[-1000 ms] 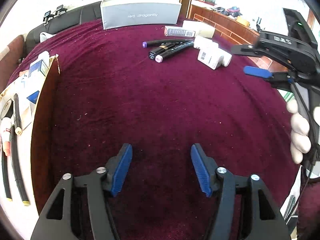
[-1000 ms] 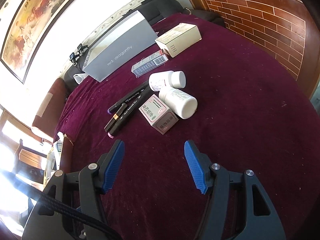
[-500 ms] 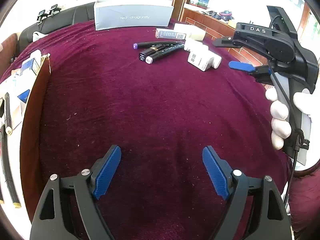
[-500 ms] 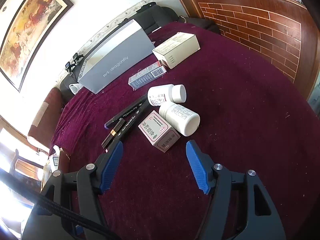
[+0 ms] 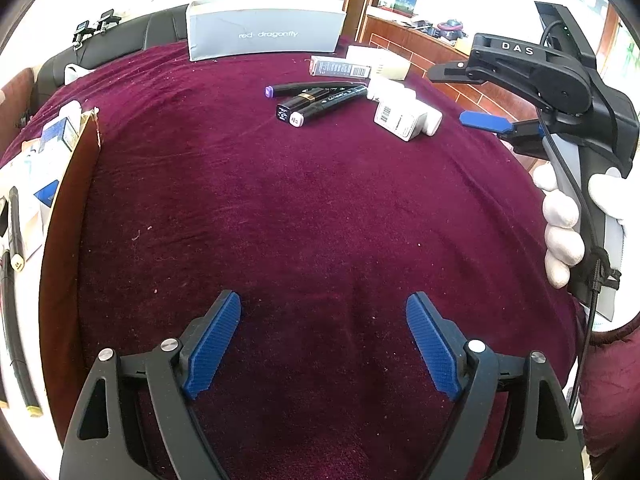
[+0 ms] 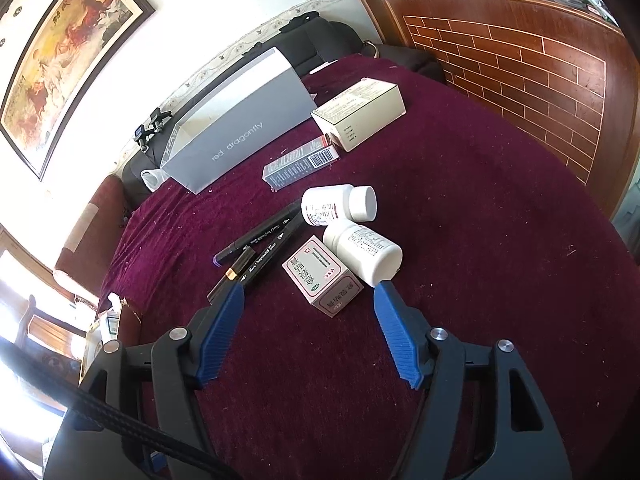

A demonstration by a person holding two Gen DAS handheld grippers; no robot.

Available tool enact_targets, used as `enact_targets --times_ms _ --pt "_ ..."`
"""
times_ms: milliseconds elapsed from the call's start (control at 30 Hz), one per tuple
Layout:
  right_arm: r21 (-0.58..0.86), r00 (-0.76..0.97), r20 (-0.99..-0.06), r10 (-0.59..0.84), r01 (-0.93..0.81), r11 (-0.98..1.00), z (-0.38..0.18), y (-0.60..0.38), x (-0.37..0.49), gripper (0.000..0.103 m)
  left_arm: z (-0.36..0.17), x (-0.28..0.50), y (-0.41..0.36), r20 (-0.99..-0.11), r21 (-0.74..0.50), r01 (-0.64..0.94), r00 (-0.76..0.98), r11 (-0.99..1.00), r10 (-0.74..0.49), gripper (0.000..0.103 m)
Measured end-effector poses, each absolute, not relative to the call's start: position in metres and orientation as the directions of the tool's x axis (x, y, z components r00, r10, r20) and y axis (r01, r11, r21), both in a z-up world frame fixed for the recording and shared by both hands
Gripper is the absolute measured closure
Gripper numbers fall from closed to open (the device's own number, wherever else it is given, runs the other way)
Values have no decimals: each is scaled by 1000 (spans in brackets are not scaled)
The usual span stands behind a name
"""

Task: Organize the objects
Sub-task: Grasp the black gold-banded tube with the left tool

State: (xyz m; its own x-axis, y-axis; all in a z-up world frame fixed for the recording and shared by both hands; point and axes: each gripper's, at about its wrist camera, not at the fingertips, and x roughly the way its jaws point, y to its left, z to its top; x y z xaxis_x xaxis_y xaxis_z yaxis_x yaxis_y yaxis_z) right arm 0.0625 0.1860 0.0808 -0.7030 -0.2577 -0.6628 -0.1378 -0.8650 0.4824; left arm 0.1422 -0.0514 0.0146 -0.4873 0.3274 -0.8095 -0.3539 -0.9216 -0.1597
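On the maroon cloth lie a pink-and-white medicine box, two white pill bottles on their sides, several black markers, a dark slim carton and a cream box. My right gripper is open and empty, hovering just short of the pink box. It shows at the right of the left wrist view, near the same cluster. My left gripper is open and empty over bare cloth, far from the markers.
A grey "red dragonfly" box stands at the table's far edge. A cardboard tray at the left holds markers and small boxes. A brick-patterned wooden counter stands to the right. A black sofa is behind the table.
My left gripper has opened wider and pulled back a little. My right gripper has moved forward toward the pink box and bottles, still open.
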Motion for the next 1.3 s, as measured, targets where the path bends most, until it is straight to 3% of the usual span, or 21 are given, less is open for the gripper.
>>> enact_targets --times_ms 767,1000,1167,1300 --pt "491 -693 -671 -264 -148 -858 75 199 52 36 13 142 -48 -814 -160 -369 -476 -916 334 16" --pt "464 -695 -681 -233 -163 -871 79 212 50 36 28 122 -61 -804 -309 -330 -410 -892 430 16" --pt "495 -708 -671 -221 -206 -844 71 232 42 33 63 81 -53 -766 -274 -317 -499 -908 405 16" --pt "545 -724 -646 -242 -216 -810 62 241 31 33 67 41 -21 -748 -129 -385 -568 -914 344 16"
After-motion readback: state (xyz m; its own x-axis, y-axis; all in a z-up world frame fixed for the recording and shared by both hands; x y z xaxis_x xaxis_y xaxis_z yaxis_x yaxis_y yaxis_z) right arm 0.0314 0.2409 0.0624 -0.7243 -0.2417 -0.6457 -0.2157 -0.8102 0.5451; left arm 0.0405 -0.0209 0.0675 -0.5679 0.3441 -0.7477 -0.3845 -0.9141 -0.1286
